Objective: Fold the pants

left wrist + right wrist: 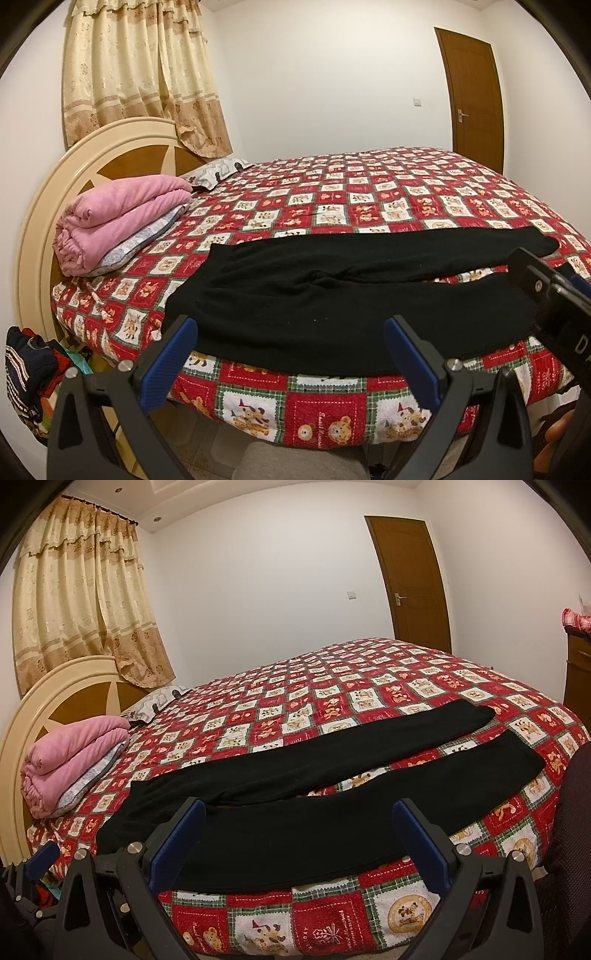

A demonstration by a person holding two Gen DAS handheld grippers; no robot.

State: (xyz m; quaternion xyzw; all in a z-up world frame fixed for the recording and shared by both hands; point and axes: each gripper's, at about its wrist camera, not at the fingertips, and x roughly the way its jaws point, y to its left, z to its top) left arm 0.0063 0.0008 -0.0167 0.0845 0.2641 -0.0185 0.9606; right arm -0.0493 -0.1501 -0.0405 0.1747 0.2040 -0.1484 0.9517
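Black pants (332, 291) lie flat on the bed near its front edge, waist to the left and both legs spread out to the right; they also show in the right wrist view (314, 805). My left gripper (291, 350) is open and empty, hovering just in front of the waist and near leg. My right gripper (299, 830) is open and empty, hovering in front of the near leg. The right gripper's body (554, 295) shows at the right edge of the left wrist view, over the leg ends.
The bed has a red patchwork bear quilt (369, 192) and a round cream headboard (48, 206) at left. A folded pink blanket (118, 218) and pillow (218, 171) lie near the headboard. Clothes (29, 376) hang at the lower left. A brown door (410, 579) stands behind.
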